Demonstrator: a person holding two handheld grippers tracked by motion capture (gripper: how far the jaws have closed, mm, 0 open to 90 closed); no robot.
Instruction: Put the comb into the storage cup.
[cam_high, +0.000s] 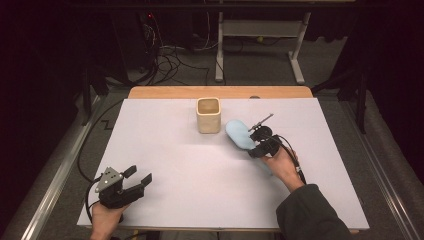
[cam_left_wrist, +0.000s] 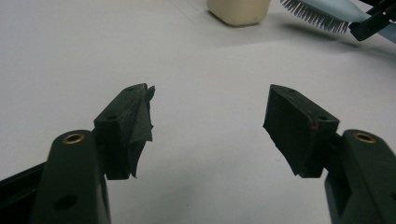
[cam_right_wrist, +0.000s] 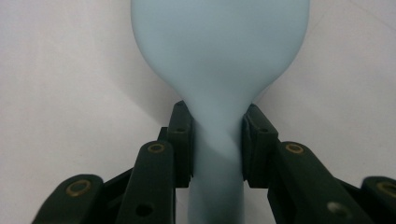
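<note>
The white table (cam_high: 165, 165) carries little, leaving open room to work. Near its twelve o'clock edge stands a cream square cup (cam_high: 208, 115), mouth up and ready to take something. Just at the cup's four o'clock is a pale blue brush (cam_high: 239, 133), bristles facing down in the left gripper view; its head points toward the cup, likely so it can be tipped in handle-last. The right tongs (cam_high: 260, 142) are clamped on the brush's narrow neck (cam_right_wrist: 217, 140), where the pads get a firm hold. The left tongs (cam_high: 137, 180) rest at the table's seven o'clock, jaws apart with nothing between them, apparently waiting.
</note>
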